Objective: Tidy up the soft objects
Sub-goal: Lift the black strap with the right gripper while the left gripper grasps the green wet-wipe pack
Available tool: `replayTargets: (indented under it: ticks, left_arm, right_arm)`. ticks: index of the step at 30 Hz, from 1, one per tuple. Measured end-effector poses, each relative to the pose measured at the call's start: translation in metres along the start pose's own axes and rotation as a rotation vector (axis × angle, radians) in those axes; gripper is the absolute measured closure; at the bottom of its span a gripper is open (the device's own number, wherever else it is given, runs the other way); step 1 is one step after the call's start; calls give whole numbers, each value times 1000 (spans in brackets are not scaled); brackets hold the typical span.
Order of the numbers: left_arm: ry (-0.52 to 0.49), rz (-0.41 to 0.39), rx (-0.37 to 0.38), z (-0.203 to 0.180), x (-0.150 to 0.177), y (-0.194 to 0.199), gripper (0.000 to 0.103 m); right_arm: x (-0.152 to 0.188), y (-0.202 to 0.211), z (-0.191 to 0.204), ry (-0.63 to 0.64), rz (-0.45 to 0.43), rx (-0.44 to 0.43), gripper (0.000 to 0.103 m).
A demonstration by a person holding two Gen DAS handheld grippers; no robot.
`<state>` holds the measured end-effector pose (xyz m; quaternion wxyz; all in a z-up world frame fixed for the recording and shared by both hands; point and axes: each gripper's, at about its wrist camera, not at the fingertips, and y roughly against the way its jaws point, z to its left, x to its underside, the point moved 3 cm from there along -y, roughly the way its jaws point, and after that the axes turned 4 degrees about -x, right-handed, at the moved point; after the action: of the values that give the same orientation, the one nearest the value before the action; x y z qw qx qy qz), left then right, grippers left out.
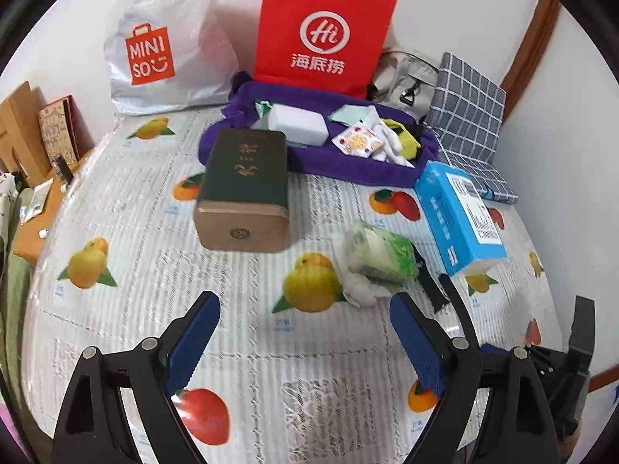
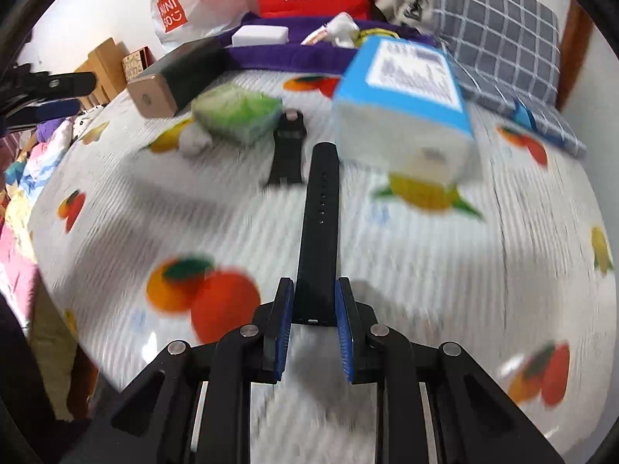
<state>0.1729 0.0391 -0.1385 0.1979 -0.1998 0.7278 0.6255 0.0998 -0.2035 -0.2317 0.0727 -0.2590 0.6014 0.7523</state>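
My right gripper (image 2: 311, 290) is shut on a long black watch strap (image 2: 320, 224) and holds it above the fruit-print tablecloth (image 2: 387, 255). The strap also shows in the left wrist view (image 1: 458, 301). A shorter black strap piece (image 2: 288, 147) lies flat beyond it. A green and white soft pack (image 1: 381, 253) lies on a crumpled white cloth (image 1: 359, 286). My left gripper (image 1: 305, 305) is open and empty, hovering over the table in front of the pack. A purple cloth (image 1: 321, 162) at the back holds a white pack (image 1: 298, 123), a fruit-print pouch (image 1: 358, 141) and other small soft items.
A dark green tin with a gold lid (image 1: 245, 193) lies mid-table. A blue box (image 1: 460, 216) sits at the right. A red paper bag (image 1: 325, 27), a white Miniso bag (image 1: 162, 42) and a grey checked cushion (image 1: 470, 112) stand at the back. Cardboard boxes (image 1: 23, 127) stand at the left.
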Motion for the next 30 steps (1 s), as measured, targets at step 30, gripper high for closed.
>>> replayTargets:
  ticks: [30]
  left_arm:
    - [-103,29,-26,-69,-8,-67,14]
  right_arm:
    - [-29,-17,-10,-11,-194,-58,82]
